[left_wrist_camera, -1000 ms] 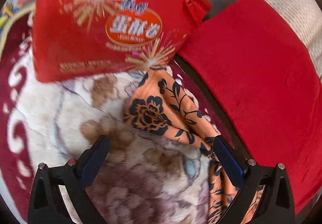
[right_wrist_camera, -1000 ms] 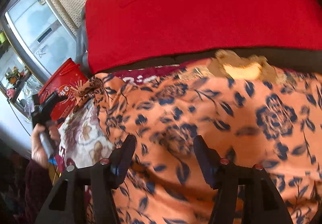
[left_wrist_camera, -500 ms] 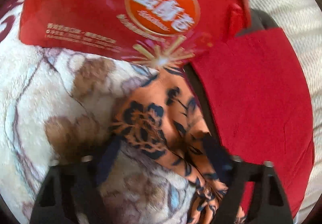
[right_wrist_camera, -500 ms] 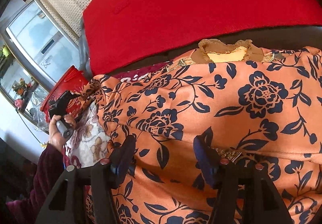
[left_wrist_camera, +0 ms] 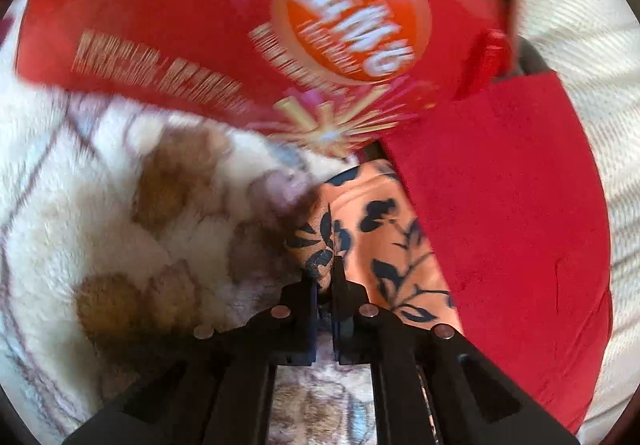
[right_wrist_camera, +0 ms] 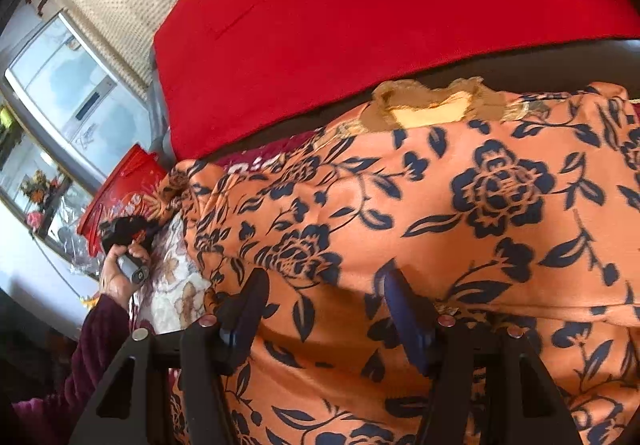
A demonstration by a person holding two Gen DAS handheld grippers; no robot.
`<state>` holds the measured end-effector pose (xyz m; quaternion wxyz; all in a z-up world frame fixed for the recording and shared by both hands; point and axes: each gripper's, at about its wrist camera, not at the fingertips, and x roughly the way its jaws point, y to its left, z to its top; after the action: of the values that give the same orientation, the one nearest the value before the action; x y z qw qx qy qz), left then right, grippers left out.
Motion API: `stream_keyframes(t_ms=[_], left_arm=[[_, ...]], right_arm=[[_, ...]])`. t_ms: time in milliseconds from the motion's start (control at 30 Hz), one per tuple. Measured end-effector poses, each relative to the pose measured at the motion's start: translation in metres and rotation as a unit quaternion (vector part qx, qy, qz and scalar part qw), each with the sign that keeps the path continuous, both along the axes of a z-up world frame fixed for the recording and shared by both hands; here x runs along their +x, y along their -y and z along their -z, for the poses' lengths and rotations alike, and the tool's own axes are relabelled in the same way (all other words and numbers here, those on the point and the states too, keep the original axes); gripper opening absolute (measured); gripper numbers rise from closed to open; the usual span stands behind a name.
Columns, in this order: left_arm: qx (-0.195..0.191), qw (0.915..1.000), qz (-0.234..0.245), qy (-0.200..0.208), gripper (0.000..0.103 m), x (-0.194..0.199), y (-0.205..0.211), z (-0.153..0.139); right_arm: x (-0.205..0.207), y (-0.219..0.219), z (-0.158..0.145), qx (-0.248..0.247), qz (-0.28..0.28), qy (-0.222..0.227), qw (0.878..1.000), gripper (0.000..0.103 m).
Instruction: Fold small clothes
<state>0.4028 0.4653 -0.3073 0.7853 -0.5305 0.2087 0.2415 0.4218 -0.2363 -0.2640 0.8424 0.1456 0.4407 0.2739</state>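
Left gripper (left_wrist_camera: 327, 277) pinched the garment (left_wrist_camera: 384, 241) corner at lower centre; right gripper (right_wrist_camera: 326, 309) hovered wide (empty). Lift evenly, keeping the hem taut.

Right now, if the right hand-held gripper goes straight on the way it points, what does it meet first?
Most likely the orange floral garment. The right hand-held gripper is open, with its fingers low over that cloth, which fills the view ahead. Beyond it lies the red cushion. The depth is hard to judge.
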Motion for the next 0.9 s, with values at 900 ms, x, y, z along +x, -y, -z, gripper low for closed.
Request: stream_keyframes(t_ms=[900], left_arm=[[0.236,0.7366,0.625,0.105,0.015,0.016,0.522,-0.173]], right_arm=[[0.005,0.165,-0.038,0.037,0.215,0.046,0.975,0.067]])
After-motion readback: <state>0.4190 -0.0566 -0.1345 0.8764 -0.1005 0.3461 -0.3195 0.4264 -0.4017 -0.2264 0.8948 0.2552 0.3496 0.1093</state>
